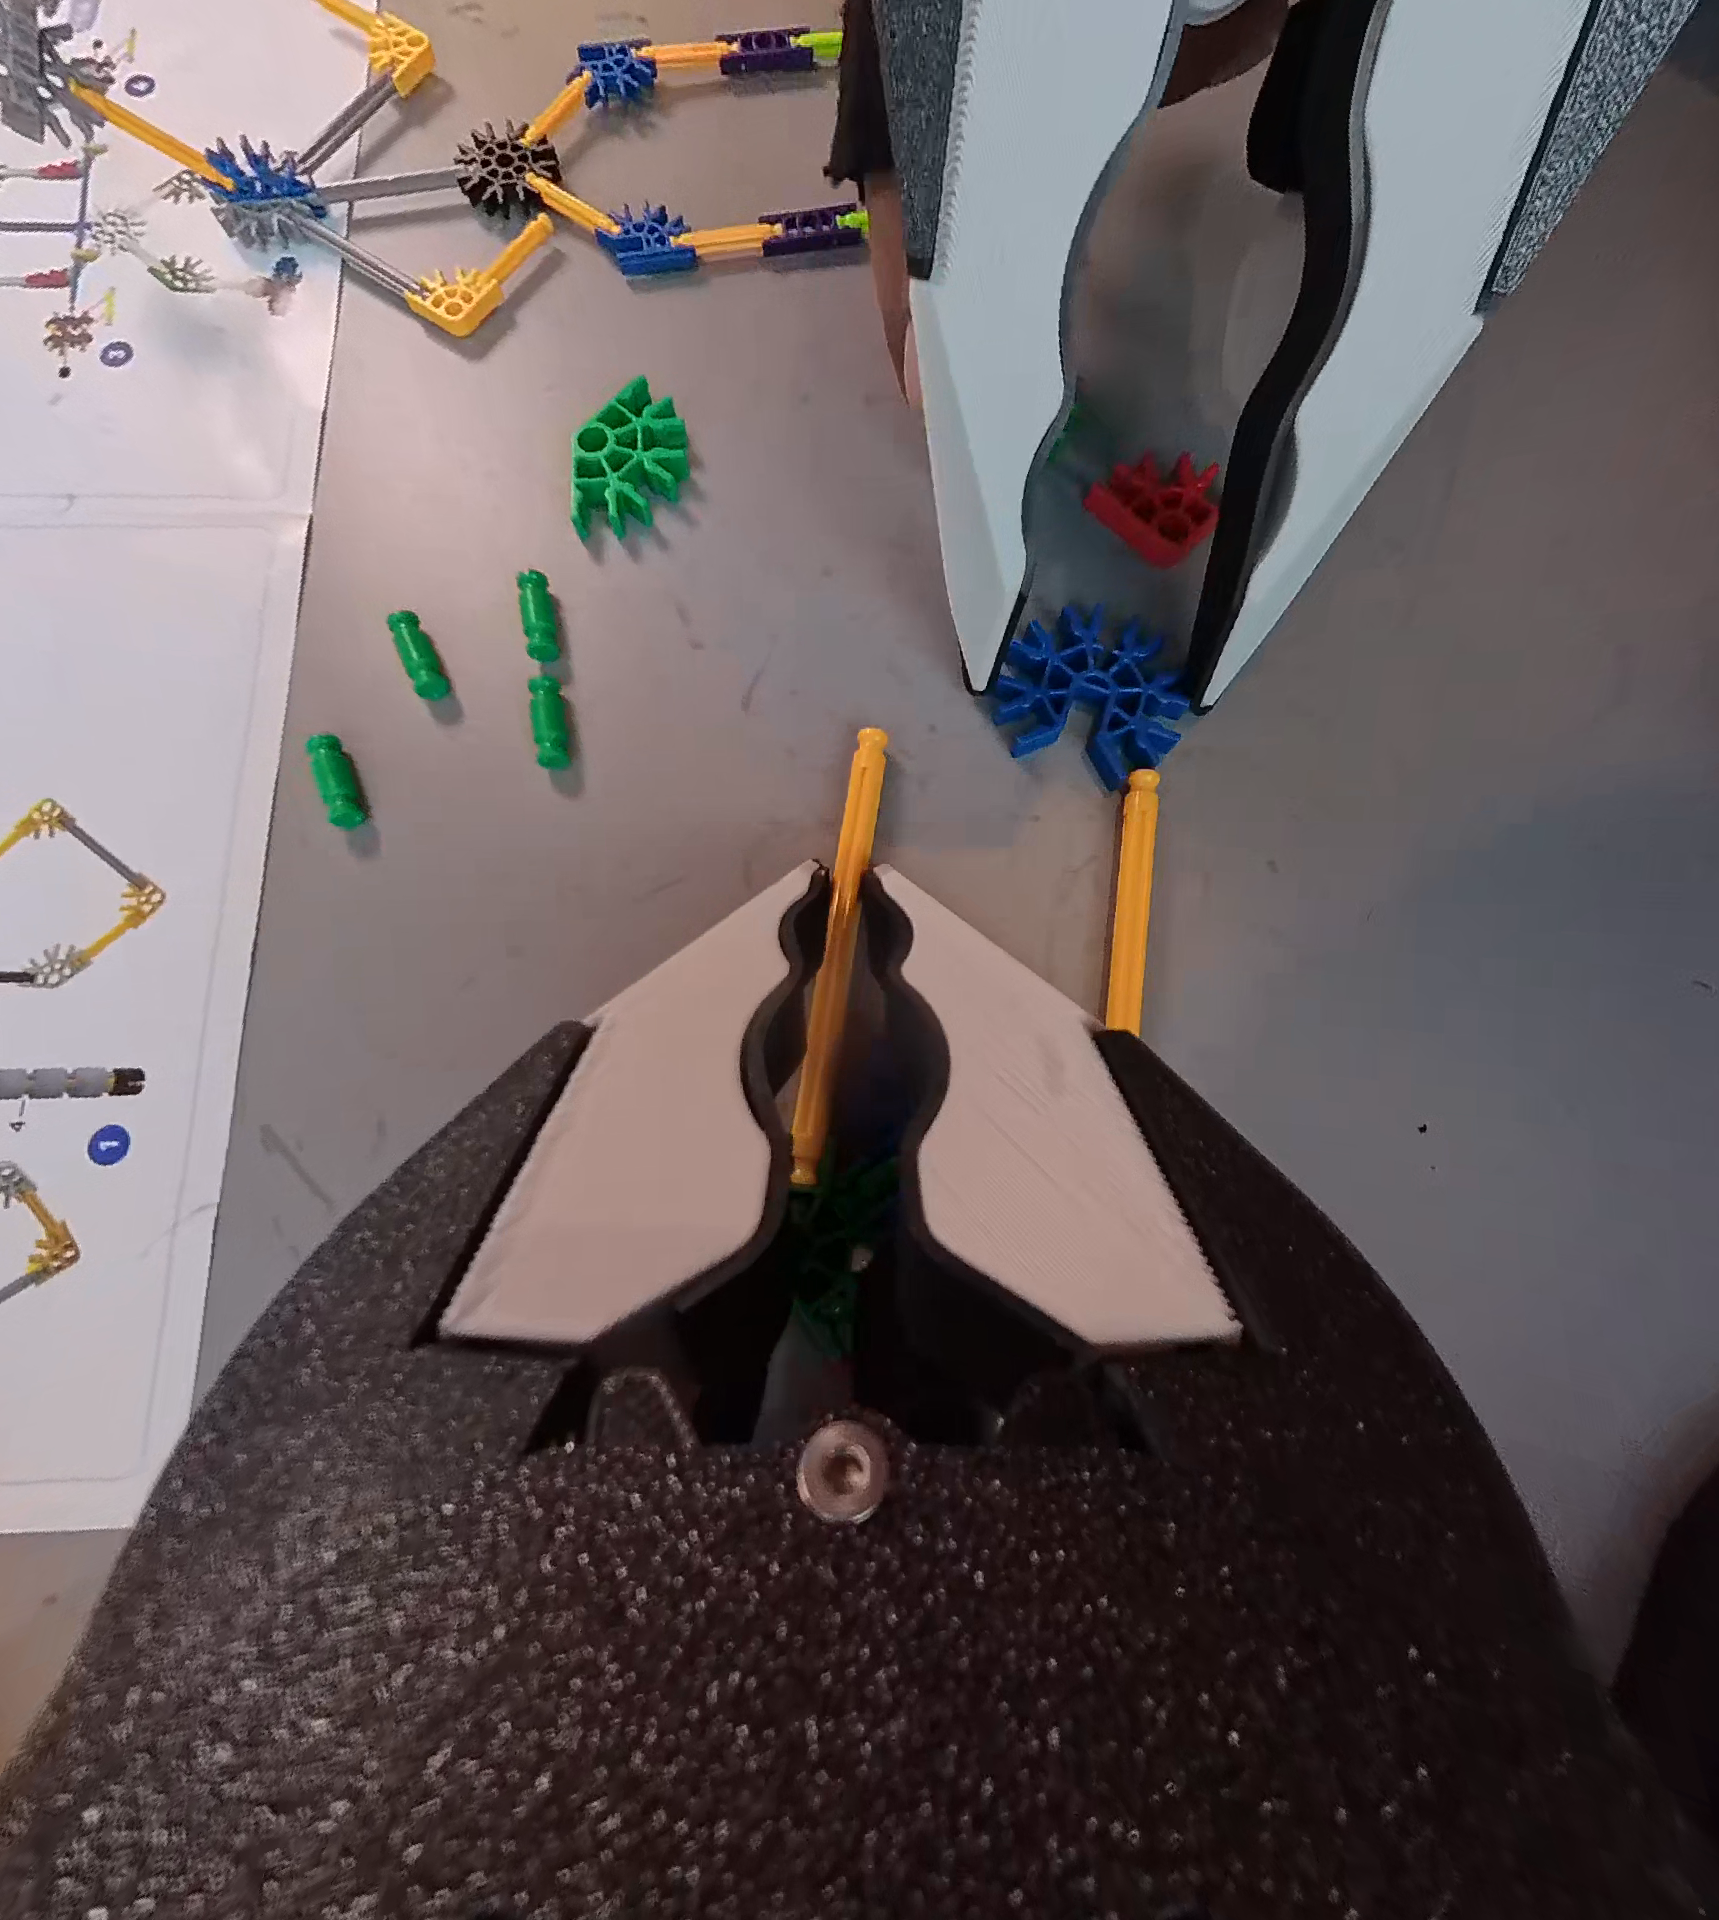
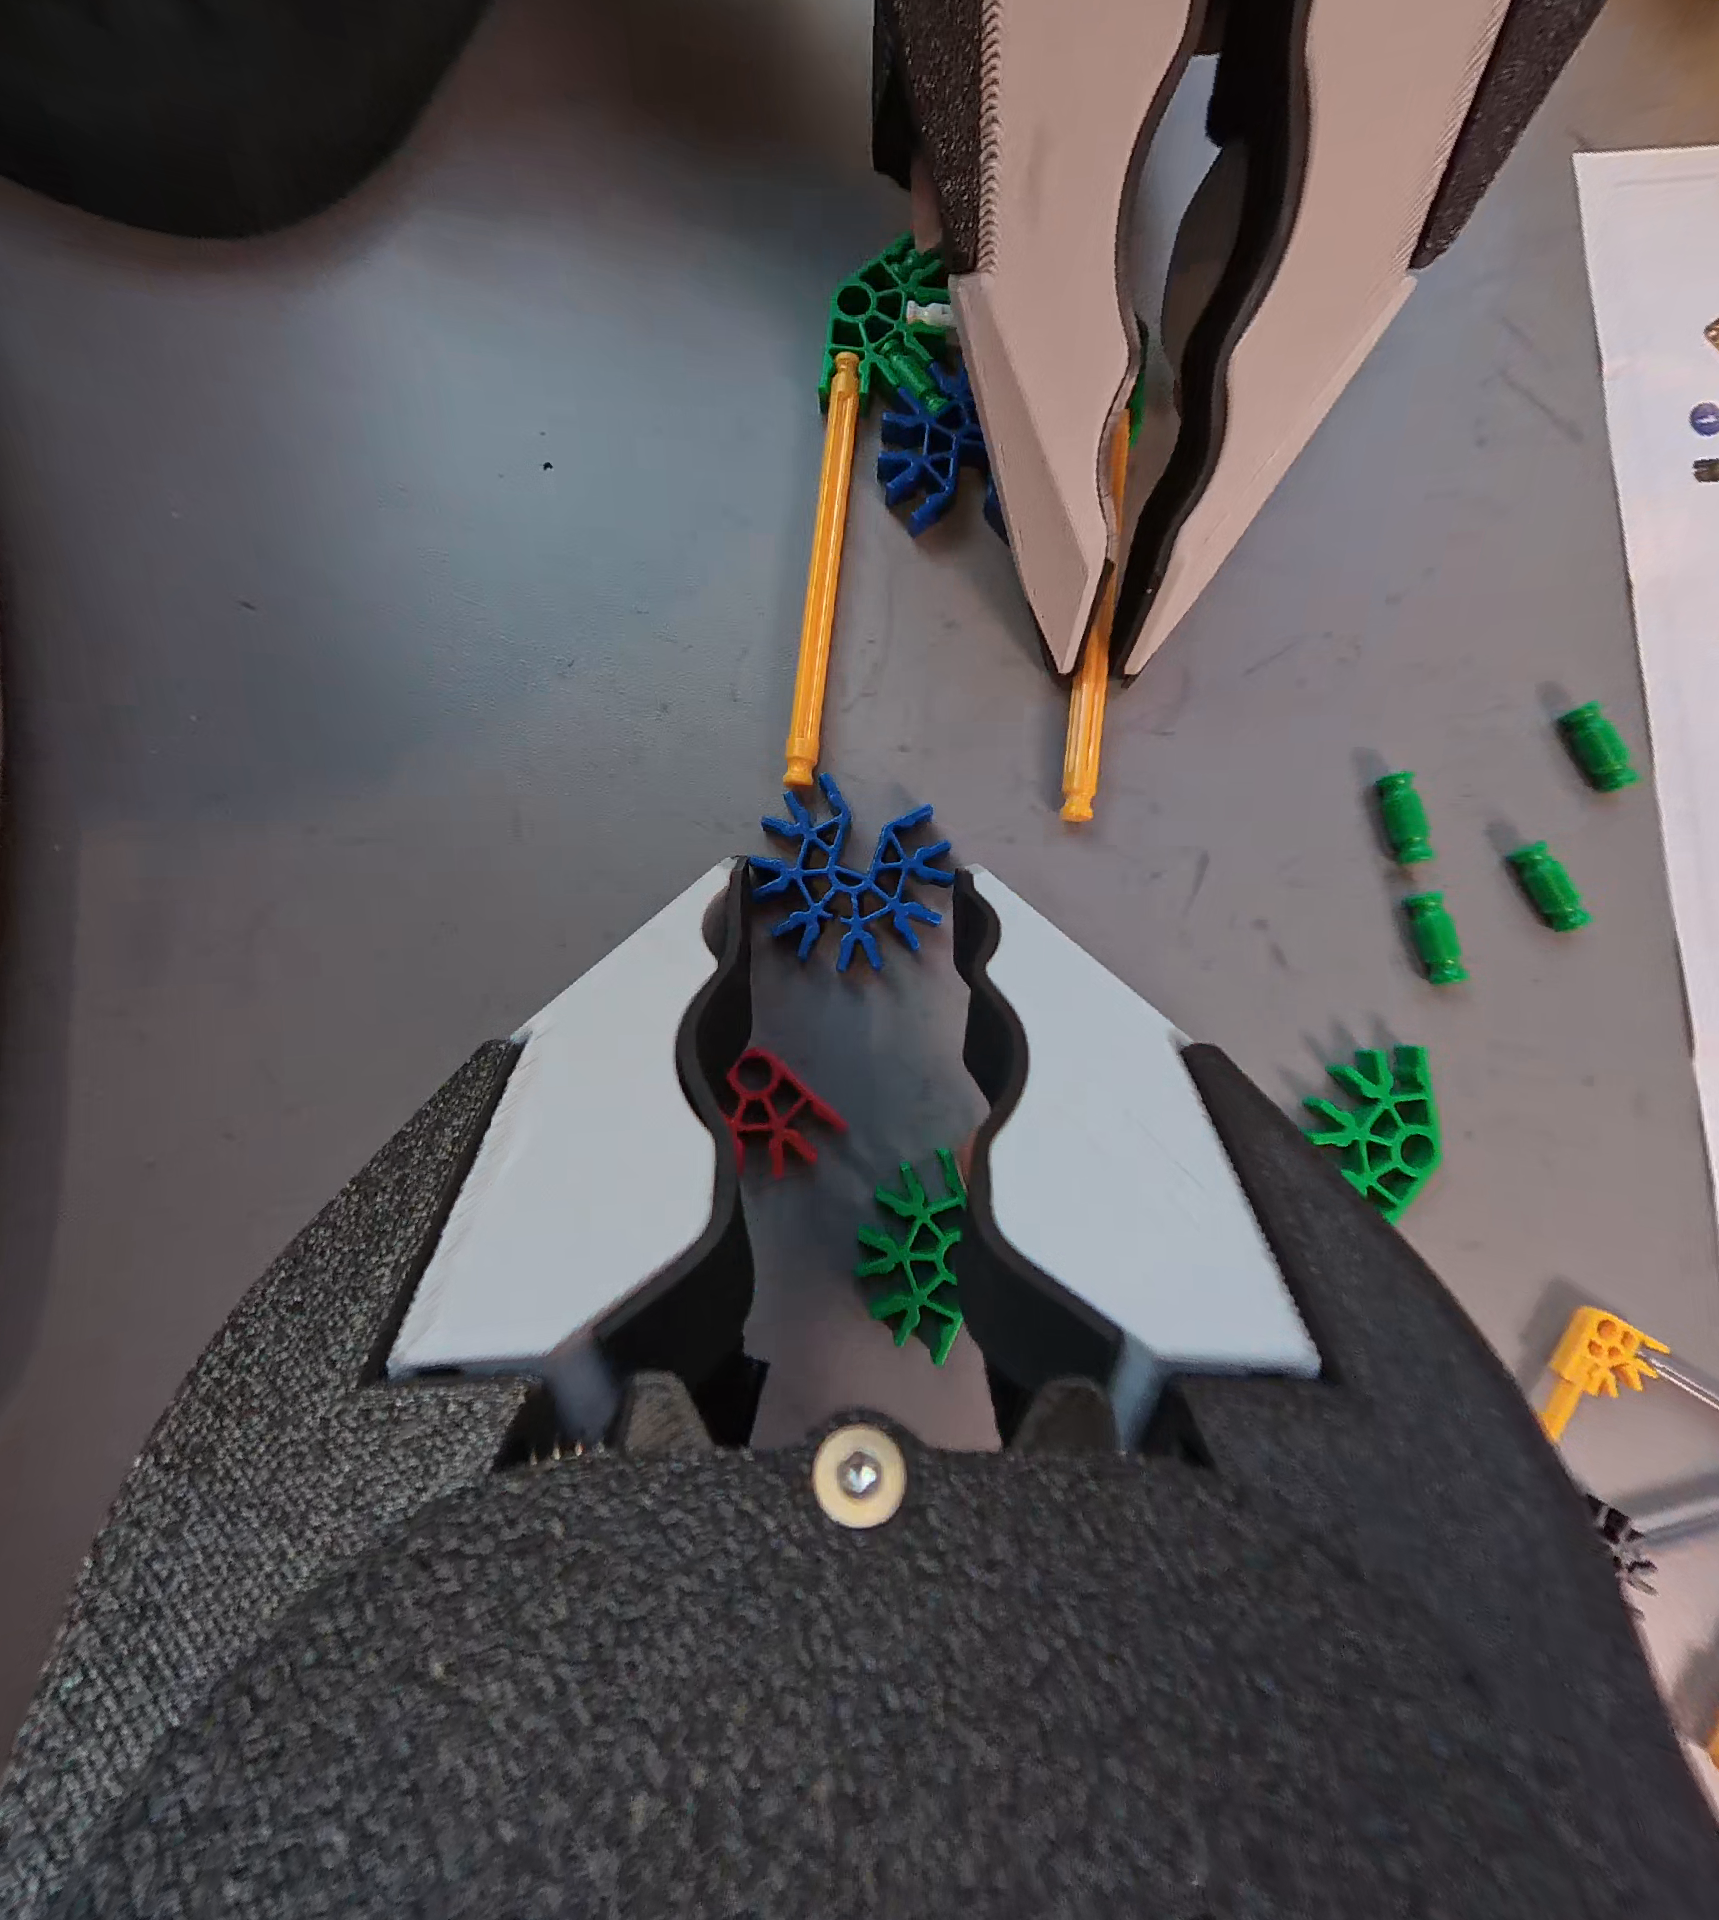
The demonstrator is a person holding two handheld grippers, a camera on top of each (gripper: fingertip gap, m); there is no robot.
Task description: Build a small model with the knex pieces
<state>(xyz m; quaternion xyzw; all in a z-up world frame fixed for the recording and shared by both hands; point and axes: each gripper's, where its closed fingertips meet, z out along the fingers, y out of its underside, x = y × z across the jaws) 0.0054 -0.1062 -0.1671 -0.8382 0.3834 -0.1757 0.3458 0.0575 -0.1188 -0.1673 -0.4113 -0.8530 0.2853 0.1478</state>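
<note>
Yellow rod (image 1: 839, 966), a thin stiff plastic stick, lies pinched between the fingers of the left gripper (image 1: 842, 878), which is clenched on it near its middle; the far end sticks out past the tips, and the near end seems plugged into a green connector (image 2: 870, 312) below the gripper. It looks light, rigid and rather slick, so I judge a hold on the mid-shaft, as here, the surest, and the knobbed ends best left free. Just beside this rod on its right lies a second yellow rod (image 1: 1132, 904), flat on the grey table (image 1: 1457, 935). Its far tip nearly touches a blue snowflake connector (image 1: 1089, 691), which sits between the fingertips of the right gripper (image 2: 850, 883); that gripper's jaws stand spread, and whether the pads touch the blue piece I cannot tell. Beyond the blue piece, between the same fingers, lies a red connector (image 1: 1156, 509). Left of the held rod are four short green rods (image 1: 543, 670) and a green fan-shaped connector (image 1: 626, 457). Farther off is a jointed model (image 1: 512, 171), partly on a printed instruction sheet (image 1: 107, 623).
</note>
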